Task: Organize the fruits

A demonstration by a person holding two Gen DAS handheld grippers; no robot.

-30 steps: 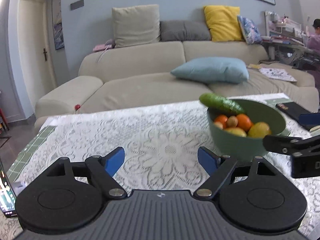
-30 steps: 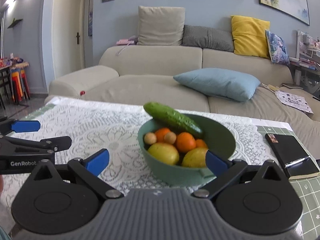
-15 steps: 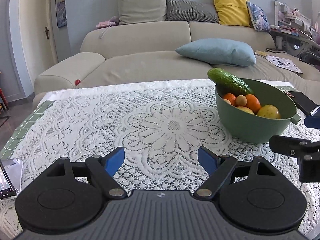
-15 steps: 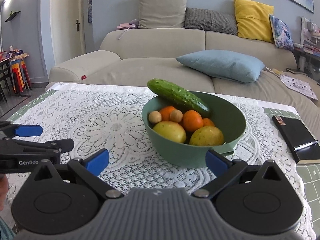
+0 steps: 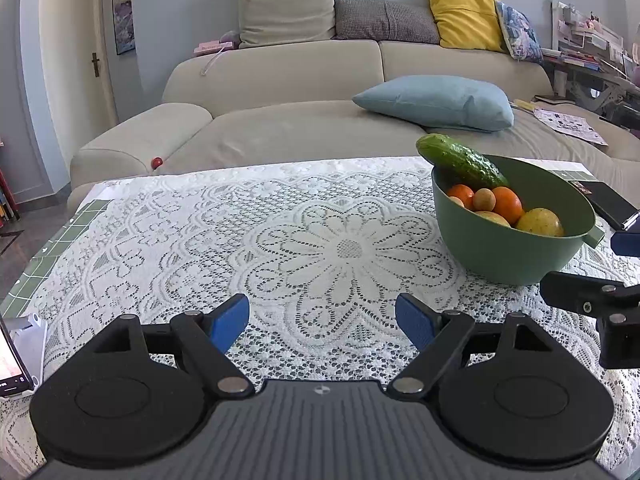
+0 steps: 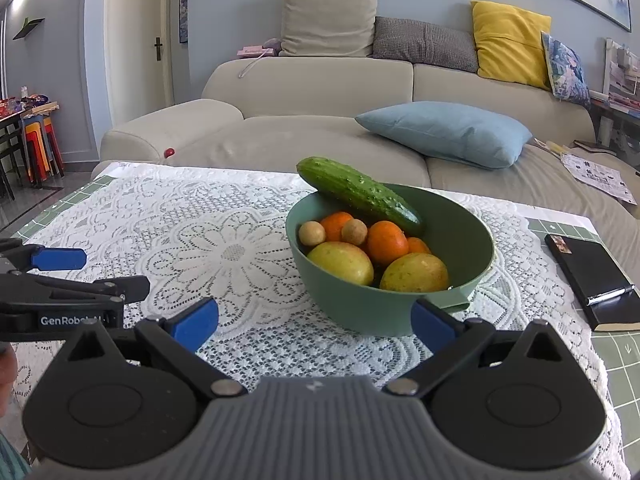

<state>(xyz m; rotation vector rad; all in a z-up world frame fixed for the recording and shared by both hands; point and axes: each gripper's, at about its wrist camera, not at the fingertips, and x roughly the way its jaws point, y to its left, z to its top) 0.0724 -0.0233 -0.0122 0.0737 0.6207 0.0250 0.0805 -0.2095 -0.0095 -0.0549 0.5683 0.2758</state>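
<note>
Both tongs (image 5: 322, 318) (image 6: 314, 320) agape, bowl (image 6: 360, 304) ahead, notebook (image 6: 592, 276) beside

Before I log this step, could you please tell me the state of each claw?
Left claw: open, holding nothing.
Right claw: open, holding nothing.

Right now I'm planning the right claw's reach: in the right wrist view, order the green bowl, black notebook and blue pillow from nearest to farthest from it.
1. Green bowl: just ahead of the right claw, on the lace cloth.
2. Black notebook: off to the right, on the table's edge.
3. Blue pillow: farthest, back on the sofa.
</note>
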